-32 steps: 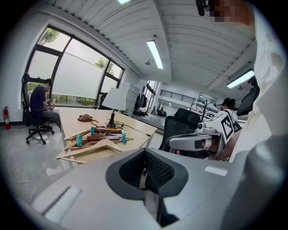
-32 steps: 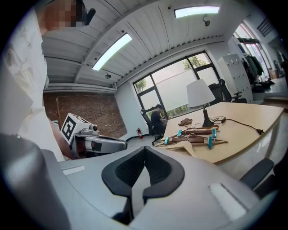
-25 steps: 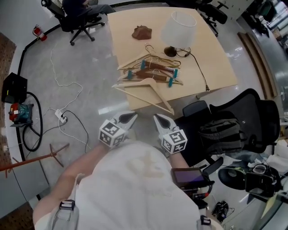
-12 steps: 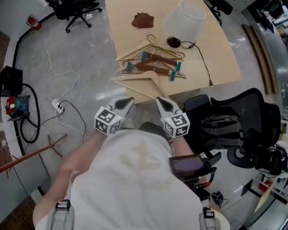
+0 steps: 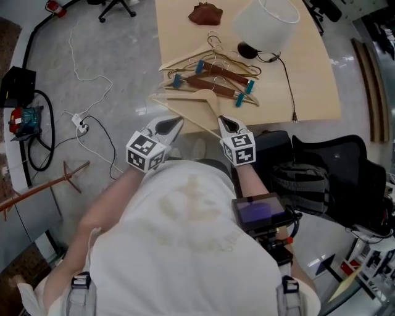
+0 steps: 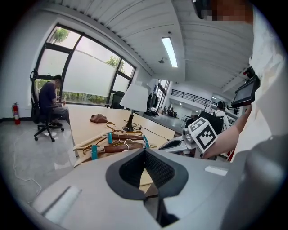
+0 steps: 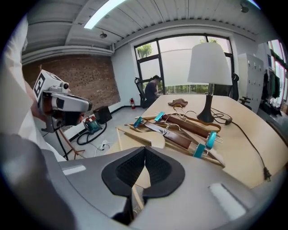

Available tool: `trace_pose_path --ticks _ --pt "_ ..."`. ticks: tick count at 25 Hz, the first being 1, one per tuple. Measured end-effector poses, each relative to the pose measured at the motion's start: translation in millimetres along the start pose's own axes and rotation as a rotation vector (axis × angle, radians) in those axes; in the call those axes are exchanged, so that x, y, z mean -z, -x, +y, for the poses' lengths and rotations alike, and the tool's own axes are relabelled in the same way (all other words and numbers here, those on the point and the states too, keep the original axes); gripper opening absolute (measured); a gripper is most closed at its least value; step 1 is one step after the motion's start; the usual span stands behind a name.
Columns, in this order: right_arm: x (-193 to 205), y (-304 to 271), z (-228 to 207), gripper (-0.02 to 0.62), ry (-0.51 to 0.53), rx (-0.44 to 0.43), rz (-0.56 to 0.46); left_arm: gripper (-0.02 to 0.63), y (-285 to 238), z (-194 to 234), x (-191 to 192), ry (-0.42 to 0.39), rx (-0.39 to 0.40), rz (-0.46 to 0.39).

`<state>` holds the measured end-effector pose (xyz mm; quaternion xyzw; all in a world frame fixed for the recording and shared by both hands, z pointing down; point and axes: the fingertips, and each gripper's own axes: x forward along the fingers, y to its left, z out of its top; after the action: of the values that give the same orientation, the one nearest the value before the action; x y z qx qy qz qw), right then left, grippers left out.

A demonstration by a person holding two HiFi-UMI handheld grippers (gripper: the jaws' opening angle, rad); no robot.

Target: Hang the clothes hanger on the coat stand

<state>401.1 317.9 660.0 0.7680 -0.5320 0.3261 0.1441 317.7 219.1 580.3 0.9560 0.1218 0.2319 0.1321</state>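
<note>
A pale wooden hanger (image 5: 196, 101) lies at the table's near edge, partly over it, also in the right gripper view (image 7: 148, 137). Behind it is a pile of dark brown hangers (image 5: 213, 83) with teal clips (image 7: 180, 134) (image 6: 119, 146). My left gripper (image 5: 174, 121) hovers just off the table's edge, shut and empty (image 6: 145, 152). My right gripper (image 5: 223, 120) is shut beside the pale hanger's near arm, holding nothing (image 7: 145, 162). The brown coat stand (image 5: 37, 191) shows on the floor far left.
On the table (image 5: 315, 92) stand a white-shaded lamp (image 5: 268, 24) with its cord and a brown lump (image 5: 207, 13). A black office chair (image 5: 336, 173) with a backpack (image 5: 296, 179) is at the right. Cables (image 5: 92, 129) and a red tool (image 5: 21, 117) lie on the floor at left.
The person has stepped toward the table. Both grippers have come up to its near edge and the pale hanger. Their jaws stay shut.
</note>
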Motion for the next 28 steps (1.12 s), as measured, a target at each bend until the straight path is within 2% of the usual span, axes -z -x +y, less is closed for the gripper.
trace_pose_path --ticks 5,9,12,16,21,28 --pt "14.1 -38.2 -15.5 0.064 0.038 0.014 0.071 0.002 4.1 3.6 3.7 0.017 -0.063 0.007" --pt "25.7 -61.0 -28.0 0.170 0.071 0.064 0.145 0.002 17.1 9.4 11.2 0.053 -0.125 0.005" --pt "29.9 -77.5 -29.6 0.215 0.108 0.065 0.184 0.002 24.2 16.1 13.5 0.080 -0.164 -0.003" --pt "34.9 -90.6 -23.7 0.213 0.125 0.062 0.265 0.002 31.2 21.0 11.0 0.081 -0.194 -0.007" --pt "37.9 -100.4 -27.4 0.152 0.125 0.097 0.310 0.002 36.8 24.7 9.6 0.087 -0.229 -0.015" --pt "33.9 -105.0 -22.8 0.143 0.136 0.068 0.320 0.002 36.1 28.7 7.7 0.093 -0.251 -0.022"
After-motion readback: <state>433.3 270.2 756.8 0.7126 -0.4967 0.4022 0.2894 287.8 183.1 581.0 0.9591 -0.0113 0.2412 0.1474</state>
